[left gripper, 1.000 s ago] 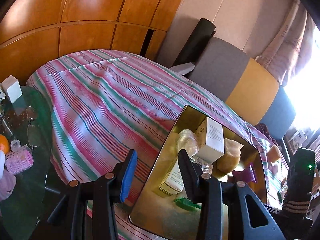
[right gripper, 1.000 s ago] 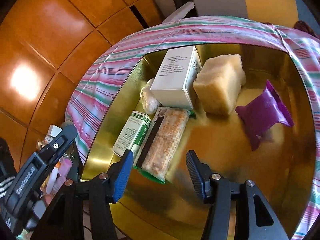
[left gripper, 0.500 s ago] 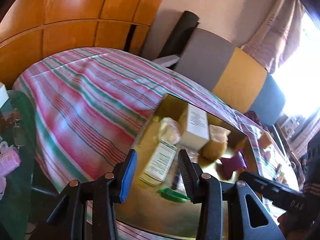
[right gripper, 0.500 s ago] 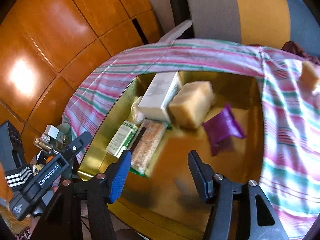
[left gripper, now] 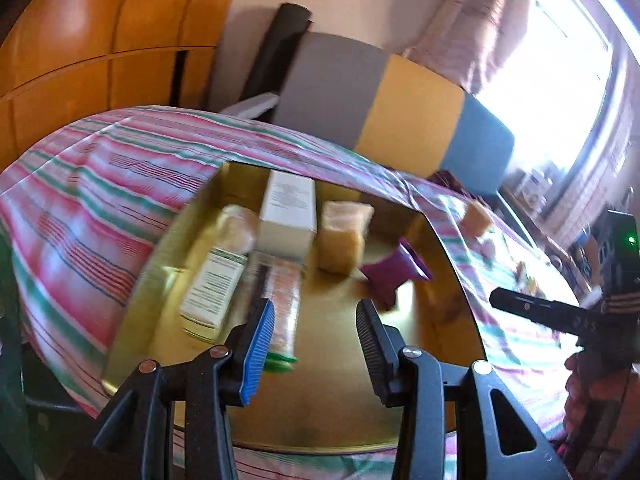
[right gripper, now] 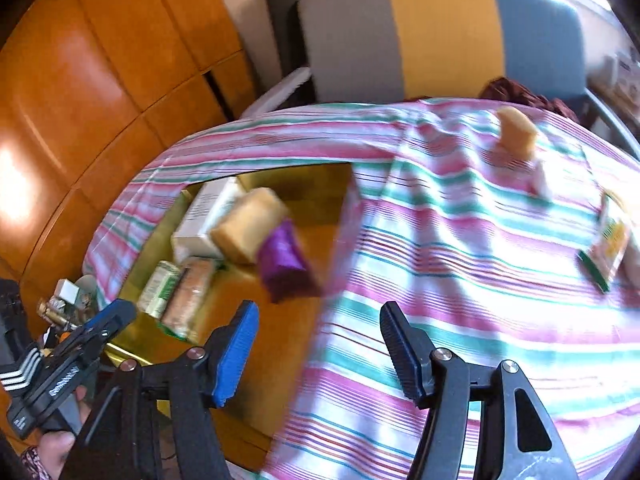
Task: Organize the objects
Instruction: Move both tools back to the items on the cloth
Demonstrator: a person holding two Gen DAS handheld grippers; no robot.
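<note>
A gold tray (left gripper: 340, 400) lies on a striped cloth (left gripper: 92, 200). It holds a white box (left gripper: 288, 212), a yellow sponge block (left gripper: 342, 240), a purple packet (left gripper: 392, 276), a green-and-white box (left gripper: 214, 288), a cracker packet (left gripper: 284, 304) and a clear bag (left gripper: 236, 228). My left gripper (left gripper: 314, 312) hangs open above the tray's near part, with nothing between its fingers. My right gripper (right gripper: 318, 312) is over the tray's right edge (right gripper: 340, 240), its jaws opening and empty. On the cloth beyond it lie a second sponge piece (right gripper: 516, 136) and a green-yellow packet (right gripper: 608, 248).
A grey, yellow and blue backrest (right gripper: 436, 32) stands behind the cloth, and wooden panels (right gripper: 100, 80) fill the left. A side table with small items (right gripper: 64, 300) sits at the lower left. A bright window (left gripper: 560, 80) is at the right.
Both views have swung to the right. My right gripper has drawn back from over the tray towards the bare cloth, and its jaws stand wider. The left gripper's opening is unchanged.
</note>
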